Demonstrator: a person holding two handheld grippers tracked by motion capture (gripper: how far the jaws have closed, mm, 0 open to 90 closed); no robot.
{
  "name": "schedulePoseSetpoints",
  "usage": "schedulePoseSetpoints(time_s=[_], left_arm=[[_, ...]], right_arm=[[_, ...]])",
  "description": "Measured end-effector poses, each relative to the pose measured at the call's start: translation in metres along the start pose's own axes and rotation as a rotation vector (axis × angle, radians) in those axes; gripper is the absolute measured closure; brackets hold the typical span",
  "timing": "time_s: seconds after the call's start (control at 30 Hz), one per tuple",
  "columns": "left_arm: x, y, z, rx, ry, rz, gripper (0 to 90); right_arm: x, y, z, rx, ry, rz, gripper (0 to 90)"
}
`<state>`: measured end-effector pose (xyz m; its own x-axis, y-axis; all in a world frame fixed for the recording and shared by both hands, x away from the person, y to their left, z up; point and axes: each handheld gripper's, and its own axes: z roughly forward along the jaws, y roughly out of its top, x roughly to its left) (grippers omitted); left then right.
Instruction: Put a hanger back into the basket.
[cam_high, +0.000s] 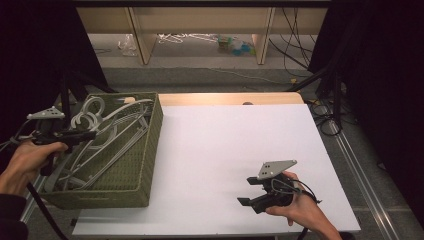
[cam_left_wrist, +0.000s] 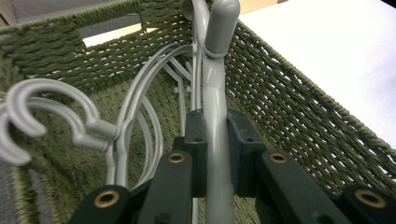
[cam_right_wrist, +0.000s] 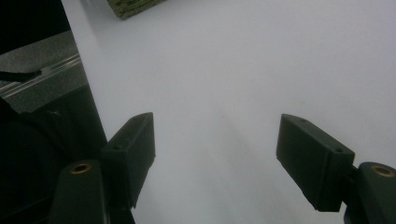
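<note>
White board (cam_high: 235, 150) covers most of table, middle of frame. Strip of pale wood table edge (cam_high: 230, 98) visible above it. Small dark thing (cam_high: 247, 103) at that edge, too small to tell. Wooden shelf frame (cam_high: 200, 20) across top of frame; under it, on floor, white clutter (cam_high: 182, 37) and blue-green thing (cam_high: 240, 48). Black cables (cam_high: 295, 45) hang at upper right. Metal rail (cam_high: 360, 170) runs along floor at right side.
</note>
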<state>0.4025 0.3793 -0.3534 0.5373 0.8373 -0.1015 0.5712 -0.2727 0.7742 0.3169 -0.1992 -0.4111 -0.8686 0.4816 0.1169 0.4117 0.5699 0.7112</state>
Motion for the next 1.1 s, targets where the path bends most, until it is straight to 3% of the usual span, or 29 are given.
schedulePoseSetpoints(time_s=[0.2, 0.4, 0.5, 0.6, 0.63, 0.67, 0.73, 1.1], left_arm=[[-0.001, -0.005, 0.014, 0.045, 0.007, 0.0, 79.2], [0.003, -0.019, 0.033, 0.066, 0.011, -0.068, 79.0], [0.005, -0.02, 0.034, 0.065, 0.015, -0.074, 78.9], [0.007, -0.021, 0.034, 0.065, 0.047, -0.089, 78.3], [0.008, -0.022, 0.033, 0.092, 0.058, -0.069, 77.9], [0.009, -0.022, 0.033, 0.119, 0.081, -0.074, 77.9], [0.011, -0.022, 0.034, 0.125, 0.133, -0.076, 77.3], [0.014, -0.025, 0.04, 0.143, 0.233, -0.092, 72.5]], right_arm=[[-0.001, 0.0, 0.001, 0.008, 0.001, -0.002, 29.0], [-0.001, -0.001, 0.001, 0.008, -0.001, -0.002, 29.0], [-0.001, 0.0, 0.001, 0.008, -0.001, 0.0, 29.0], [-0.002, -0.001, 0.001, 0.008, 0.0, 0.0, 29.0], [-0.002, -0.001, 0.001, 0.007, 0.0, -0.001, 29.0], [-0.002, -0.001, 0.001, 0.007, 0.0, -0.001, 29.0], [-0.001, -0.001, 0.0, 0.005, -0.002, -0.001, 29.0], [-0.002, -0.001, 0.001, 0.007, 0.002, 0.001, 29.0]])
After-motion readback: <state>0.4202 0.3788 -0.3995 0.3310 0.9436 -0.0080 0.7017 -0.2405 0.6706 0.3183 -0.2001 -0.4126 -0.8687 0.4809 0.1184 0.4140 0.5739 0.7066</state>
